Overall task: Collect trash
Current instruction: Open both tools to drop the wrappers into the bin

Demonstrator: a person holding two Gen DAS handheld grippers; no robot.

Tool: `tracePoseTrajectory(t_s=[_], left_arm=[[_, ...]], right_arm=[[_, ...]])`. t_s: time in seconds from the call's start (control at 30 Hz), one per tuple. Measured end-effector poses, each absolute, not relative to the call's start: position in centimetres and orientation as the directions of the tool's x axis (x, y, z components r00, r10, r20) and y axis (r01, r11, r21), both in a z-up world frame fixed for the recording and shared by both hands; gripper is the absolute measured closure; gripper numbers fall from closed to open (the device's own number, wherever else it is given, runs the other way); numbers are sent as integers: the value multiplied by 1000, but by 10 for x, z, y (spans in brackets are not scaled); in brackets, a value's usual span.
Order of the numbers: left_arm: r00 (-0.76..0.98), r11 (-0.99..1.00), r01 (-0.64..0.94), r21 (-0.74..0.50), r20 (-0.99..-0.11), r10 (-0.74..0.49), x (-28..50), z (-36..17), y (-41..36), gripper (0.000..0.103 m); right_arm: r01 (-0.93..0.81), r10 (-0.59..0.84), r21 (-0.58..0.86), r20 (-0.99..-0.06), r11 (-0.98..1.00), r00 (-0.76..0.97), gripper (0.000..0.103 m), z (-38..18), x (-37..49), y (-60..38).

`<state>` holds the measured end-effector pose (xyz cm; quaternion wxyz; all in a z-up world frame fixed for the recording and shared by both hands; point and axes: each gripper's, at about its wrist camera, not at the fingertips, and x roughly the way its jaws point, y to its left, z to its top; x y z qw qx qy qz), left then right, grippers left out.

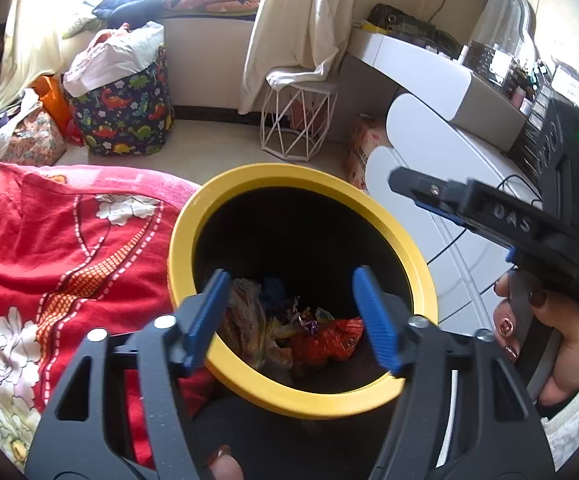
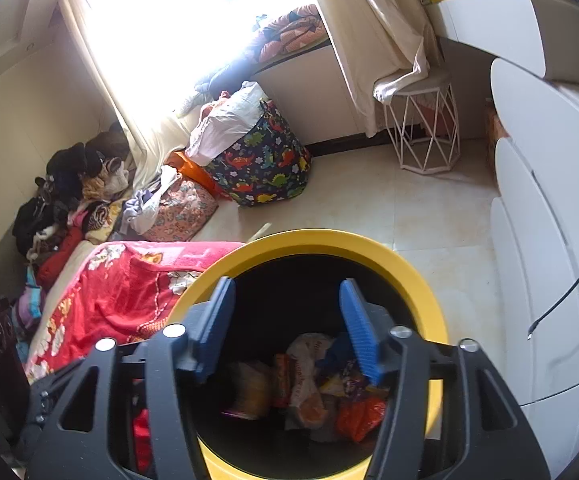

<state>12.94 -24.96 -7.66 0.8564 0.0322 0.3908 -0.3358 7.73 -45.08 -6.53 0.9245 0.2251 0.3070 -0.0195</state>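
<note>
Beside red floral bedding (image 1: 61,256), round yellow-rimmed bin (image 1: 225,184) holds crinkled wrappers (image 1: 321,340).

My bin rim (image 1: 373,200) – smooth matt yellow plastic; wrappers (image 2: 359,412) inside it glossy crinkled foil; my pads (image 1: 373,312) – ribbed blue plastic.

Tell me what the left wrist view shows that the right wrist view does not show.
Only the left wrist view shows the right gripper, seen side-on, the hand that holds it, and the cluttered dresser top.

Only the right wrist view shows the clothes pile by the wall.

Both show the yellow-rimmed bin with wrappers inside, the red blanket, the dinosaur bag, the wire stool, and each camera's own open fingers above the bin.
</note>
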Motion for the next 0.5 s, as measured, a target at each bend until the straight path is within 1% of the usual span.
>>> tracePoseTrajectory(t_s=[0.03, 0.07, 0.13, 0.2, 0.27, 0.33, 0.5], left_arm=[[474, 775, 597, -209, -687, -551, 130, -75, -248, 33], [481, 778, 592, -210, -683, -550, 130, -73, -246, 31], [499, 789, 579, -204, -677, -541, 130, -69, -241, 22], [522, 805, 561, -192, -672, -525, 130, -66, -236, 16], [541, 819, 543, -187, -669, -510, 130, -63, -229, 15], [559, 833, 522, -186, -663, -498, 131, -59, -222, 11], [600, 870, 463, -168, -663, -448, 132, -54, -198, 11]], right_arm=[[174, 95, 393, -577, 903, 811, 41, -63, 75, -450], [173, 92, 387, -577, 906, 812, 36, -62, 74, -449], [172, 81, 374, -573, 911, 816, 30, -58, 70, -447], [168, 70, 355, -569, 920, 820, 27, -54, 65, -443], [158, 59, 325, -568, 932, 821, 22, -51, 61, -436], [147, 55, 304, -566, 941, 822, 20, -50, 57, -433], [128, 39, 262, -551, 957, 834, 12, -44, 46, -418]])
